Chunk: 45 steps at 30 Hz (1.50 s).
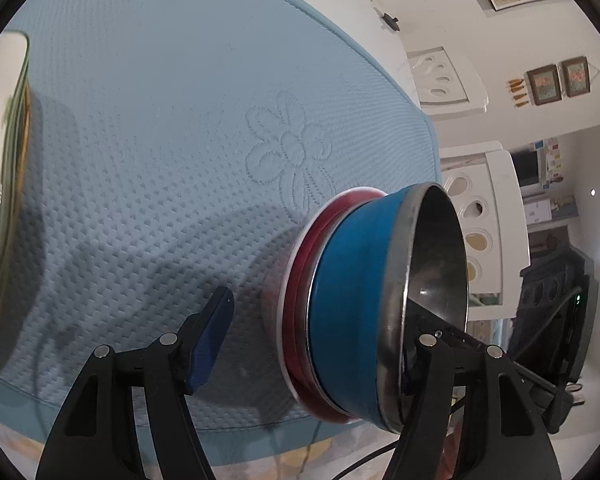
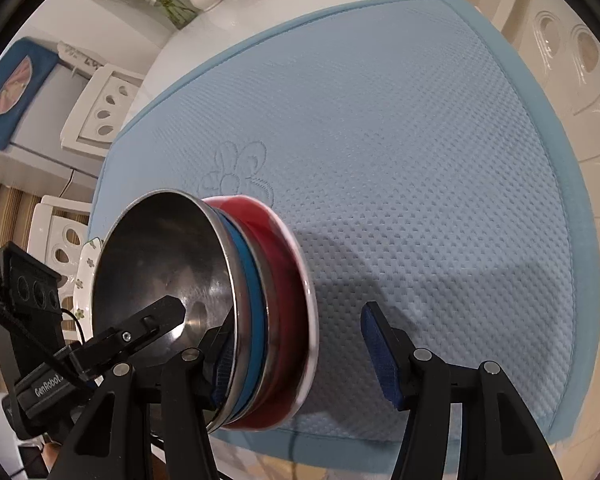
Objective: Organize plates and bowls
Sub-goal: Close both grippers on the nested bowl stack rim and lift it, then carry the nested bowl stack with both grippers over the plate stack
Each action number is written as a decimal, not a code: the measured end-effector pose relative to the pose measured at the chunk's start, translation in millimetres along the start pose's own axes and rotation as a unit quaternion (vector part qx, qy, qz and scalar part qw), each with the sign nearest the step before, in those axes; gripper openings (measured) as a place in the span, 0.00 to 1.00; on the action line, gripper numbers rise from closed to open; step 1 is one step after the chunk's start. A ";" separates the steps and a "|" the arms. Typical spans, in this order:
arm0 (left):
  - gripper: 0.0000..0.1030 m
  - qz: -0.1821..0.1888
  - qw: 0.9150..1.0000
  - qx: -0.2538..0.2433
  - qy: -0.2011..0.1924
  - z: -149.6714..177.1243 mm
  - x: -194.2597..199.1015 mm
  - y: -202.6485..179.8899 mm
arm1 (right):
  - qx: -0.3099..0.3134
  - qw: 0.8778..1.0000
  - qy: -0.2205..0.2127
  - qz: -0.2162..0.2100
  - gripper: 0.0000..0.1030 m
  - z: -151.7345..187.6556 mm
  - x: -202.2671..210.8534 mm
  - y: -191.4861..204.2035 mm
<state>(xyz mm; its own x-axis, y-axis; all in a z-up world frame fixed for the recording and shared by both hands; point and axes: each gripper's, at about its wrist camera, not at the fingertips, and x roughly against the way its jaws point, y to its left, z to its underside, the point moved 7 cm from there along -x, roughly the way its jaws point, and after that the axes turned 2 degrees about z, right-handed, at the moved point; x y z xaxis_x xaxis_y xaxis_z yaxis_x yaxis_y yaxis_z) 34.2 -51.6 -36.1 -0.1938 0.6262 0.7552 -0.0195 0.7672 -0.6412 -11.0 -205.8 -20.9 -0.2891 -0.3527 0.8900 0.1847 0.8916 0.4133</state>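
Nearest in the left wrist view, our left gripper point(image 1: 320, 320) straddles the wall of the bowl stack point(image 1: 352, 304) at lower right. One finger reaches inside the steel-lined mouth. The blue pad point(image 1: 210, 344) at lower centre stands clear of the red side, so these tongs are released and not pinching. In the right wrist view, our right gripper point(image 2: 296, 328) does the same from the opposite rim. Its inner finger is tucked behind the steel lip at lower left, and its outer pad point(image 2: 380, 356) is apart from the base, so it is released too. We judge that each gripper brackets one side so the pair can steady or lift the nest evenly.

The blue bowl point(image 1: 356, 280) sits nested in the red bowl point(image 1: 300, 280), with the base against the quilted blue mat point(image 1: 160, 140). The stack's axis runs across each frame. The mouth faces right in the left view and left in the right view, away from the mat.

Farther off, a flowered plate point(image 1: 0, 152) lies at the left edge of the left view. White chairs point(image 1: 480, 220) stand beyond the mat.
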 end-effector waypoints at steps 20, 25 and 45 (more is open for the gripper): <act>0.42 -0.014 0.999 -0.043 -0.023 2.8 0.0 -12.6 | 0.039 0.998 -0.044 -0.019 0.39 -3.3 -0.7 23.1; 0.41 -0.016 0.998 -0.046 -0.029 3.3 4.1 -11.8 | 0.071 0.996 -0.048 -0.009 0.38 -5.4 -3.2 32.5; 0.40 -0.033 0.996 0.009 -0.084 10.4 53.4 -18.3 | 0.030 0.999 0.016 -0.017 0.38 0.0 5.0 52.1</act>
<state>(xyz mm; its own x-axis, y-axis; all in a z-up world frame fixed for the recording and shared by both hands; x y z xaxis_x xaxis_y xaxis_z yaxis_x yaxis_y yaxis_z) 14.0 -33.7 14.6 -0.3535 0.5412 0.7630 -0.0554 0.8021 -0.5946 -2.8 -161.1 5.1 -0.2628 -0.3909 0.8821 0.1194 0.8941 0.4317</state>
